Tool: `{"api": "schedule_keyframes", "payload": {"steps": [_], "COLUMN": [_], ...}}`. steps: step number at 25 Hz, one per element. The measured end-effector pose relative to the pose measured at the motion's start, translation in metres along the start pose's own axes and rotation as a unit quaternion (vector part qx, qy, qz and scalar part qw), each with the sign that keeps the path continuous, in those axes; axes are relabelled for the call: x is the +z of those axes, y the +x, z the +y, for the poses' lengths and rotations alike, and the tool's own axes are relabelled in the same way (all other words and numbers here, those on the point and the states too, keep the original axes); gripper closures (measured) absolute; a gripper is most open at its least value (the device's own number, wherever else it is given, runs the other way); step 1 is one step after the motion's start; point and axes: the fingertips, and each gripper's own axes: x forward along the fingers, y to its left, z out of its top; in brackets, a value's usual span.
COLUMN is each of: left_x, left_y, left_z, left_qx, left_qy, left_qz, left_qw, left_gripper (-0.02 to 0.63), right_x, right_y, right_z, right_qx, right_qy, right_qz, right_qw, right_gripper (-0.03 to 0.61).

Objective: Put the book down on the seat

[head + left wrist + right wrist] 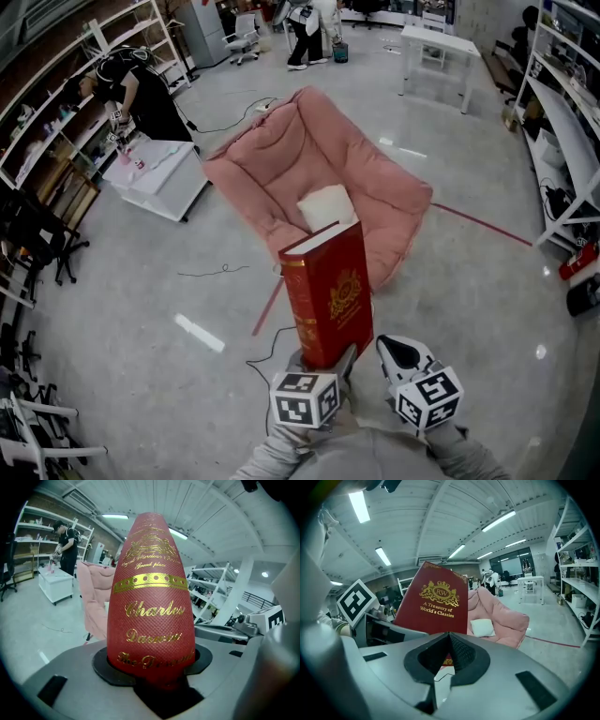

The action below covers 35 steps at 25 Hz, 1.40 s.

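A thick red book (328, 291) with gold print stands upright in the air, and my left gripper (323, 361) is shut on its lower end. The left gripper view shows its spine (150, 597) filling the space between the jaws of the gripper (152, 677). My right gripper (403, 352) hangs just right of the book, its pads (461, 651) meeting at the tip with nothing between them. It sees the book's front cover (433, 604). Ahead on the floor is a pink padded chair (281, 159) with a white cushion (326, 206) on its seat.
A person (141, 89) bends over a white cart (159, 173) at the left, near wall shelves. Another person (305, 28) stands at the back beside a white table (441, 42). Shelving (572, 122) lines the right. A thin cable (216, 272) and red floor tape (483, 223) lie near the chair.
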Motion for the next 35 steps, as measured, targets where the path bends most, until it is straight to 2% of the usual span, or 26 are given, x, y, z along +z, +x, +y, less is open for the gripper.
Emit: {"api": "schedule_keyframes", "payload": {"steps": [11,20,28,35], "left_x": [0.049,0.061,0.063,0.094], "left_y": [0.031,0.044,0.062,0.103], "left_z": [0.051,0.064,0.069,0.075], "left_qx": [-0.011,-0.013,-0.001,0.016], "left_qy": [0.0,-0.008,-0.008,-0.024], "left_qz": [0.006,0.003,-0.004,-0.012], "left_qw": [0.9999,0.9999,1.0,0.9995], "left_gripper": [0.362,0.362,0.362,0.362], "right_x": [0.038,0.038,0.039,0.058], "right_y": [0.062,0.072,0.092,0.123], "right_z": [-0.022,-0.036,-0.05,-0.091], "right_qx": [-0.028,-0.043,-0.023,0.001], "right_qy": [0.006,0.025,0.014,0.001], "right_qz": [-0.006,-0.006,-0.008,0.004], "right_qw": [1.0,0.999,1.0,1.0], "right_gripper": [0.574,0.573,0.574,0.573]}}
